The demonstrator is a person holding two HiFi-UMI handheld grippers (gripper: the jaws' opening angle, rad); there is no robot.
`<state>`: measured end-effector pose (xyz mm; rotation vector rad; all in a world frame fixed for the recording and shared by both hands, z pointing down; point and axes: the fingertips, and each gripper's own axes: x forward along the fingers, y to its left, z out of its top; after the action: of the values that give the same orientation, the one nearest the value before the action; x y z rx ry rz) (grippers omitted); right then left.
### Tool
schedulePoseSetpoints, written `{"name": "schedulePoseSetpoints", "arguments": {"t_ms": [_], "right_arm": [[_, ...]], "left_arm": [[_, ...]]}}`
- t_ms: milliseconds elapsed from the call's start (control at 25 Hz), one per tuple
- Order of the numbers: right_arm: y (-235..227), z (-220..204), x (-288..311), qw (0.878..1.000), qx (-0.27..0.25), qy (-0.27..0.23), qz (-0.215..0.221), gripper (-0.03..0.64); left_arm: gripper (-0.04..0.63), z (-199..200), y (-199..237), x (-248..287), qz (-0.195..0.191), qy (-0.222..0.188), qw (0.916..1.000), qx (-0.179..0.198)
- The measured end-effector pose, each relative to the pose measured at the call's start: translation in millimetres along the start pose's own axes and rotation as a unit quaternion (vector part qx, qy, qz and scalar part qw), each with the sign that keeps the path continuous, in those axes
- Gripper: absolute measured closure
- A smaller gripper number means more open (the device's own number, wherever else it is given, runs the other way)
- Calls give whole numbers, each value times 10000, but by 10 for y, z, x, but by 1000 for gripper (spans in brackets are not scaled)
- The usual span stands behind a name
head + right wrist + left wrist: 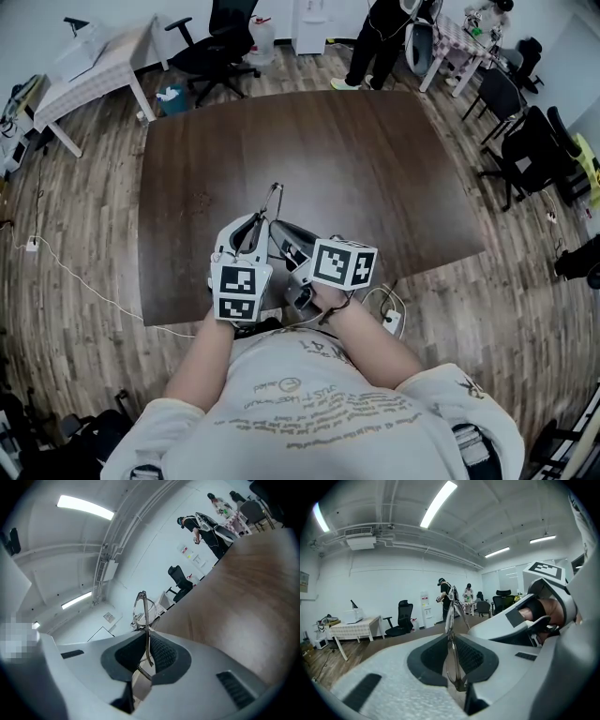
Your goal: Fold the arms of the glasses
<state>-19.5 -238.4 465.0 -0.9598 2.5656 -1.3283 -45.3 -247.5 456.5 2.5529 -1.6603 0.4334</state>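
This is an office-like workroom. A large dark table [375, 169] stands on a wood-plank floor [84, 234]. At eleven o'clock from it is a black swivel chair [220, 42], and at ten o'clock a white table with a checked cloth [89, 70]. More black chairs [525, 150] crowd three o'clock. A person [380, 42] stands at one o'clock. A water dispenser [424, 611] is against the white wall. Tube lights [438, 503] and an air-conditioning unit [361, 541] hang from the ceiling. A white cable [94, 286] trails across the floor at eight o'clock.

The left gripper [249, 225] and right gripper [283, 232] hide most of the glasses [277, 190] from above.
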Motion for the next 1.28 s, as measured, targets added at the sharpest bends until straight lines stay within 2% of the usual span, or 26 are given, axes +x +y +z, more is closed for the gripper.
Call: {"name": "schedulePoseSetpoints", "arguments": {"t_ms": [240,320,440,680,1000,1120,1280], "right_arm": [[2,83,-9,9993,-333,-154,-85,581],[21,101,-20,9991,-363,-199,-39,525],[46,136,-47,9988,-437,-236,-24,525],[74,82,-34,9987,-481,-142,35,525],[7,-136,52,9986,-416,289,126,529],[-130,-297,106,9985,-168,520,35,529],[-231,-367,129,9985,119,541,-6,529]], "left_arm": [[541,-11,87,28,102,-1,9999,-86],[541,-40,164,32,216,29,9995,-216],[541,-36,337,27,508,32,9978,-425],[541,-104,757,-48,1125,31,9896,-893],[541,-101,1157,-217,1701,-92,9782,-1191],[541,-94,1214,-262,1763,-123,9758,-1291],[542,-92,1188,-252,1622,-147,9760,-1445]]}}
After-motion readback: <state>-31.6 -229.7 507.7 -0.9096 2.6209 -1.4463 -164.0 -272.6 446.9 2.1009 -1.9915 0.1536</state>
